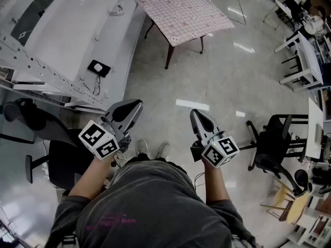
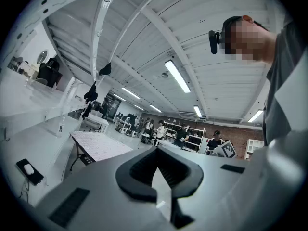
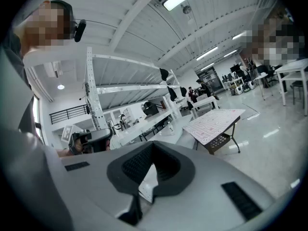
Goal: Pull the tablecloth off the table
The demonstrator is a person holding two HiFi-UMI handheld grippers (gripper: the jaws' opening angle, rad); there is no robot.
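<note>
Head view: left claw [image 1: 135, 105] and right claw [image 1: 195, 113] side by side above the floor [image 1: 217, 87], both pressed together, pinching nothing. Well ahead of both lies the tablecloth [image 1: 183, 13], spread flat over the table [image 1: 169, 53].

Left gripper view: left claw [image 2: 156, 150] tips meet, nothing between. Tablecloth [image 2: 98, 145] well apart, beyond and left of the tips.

Right gripper view: right claw [image 3: 153, 146] tips closed, empty. Tablecloth [image 3: 214, 122] well beyond, off to the right.
</note>
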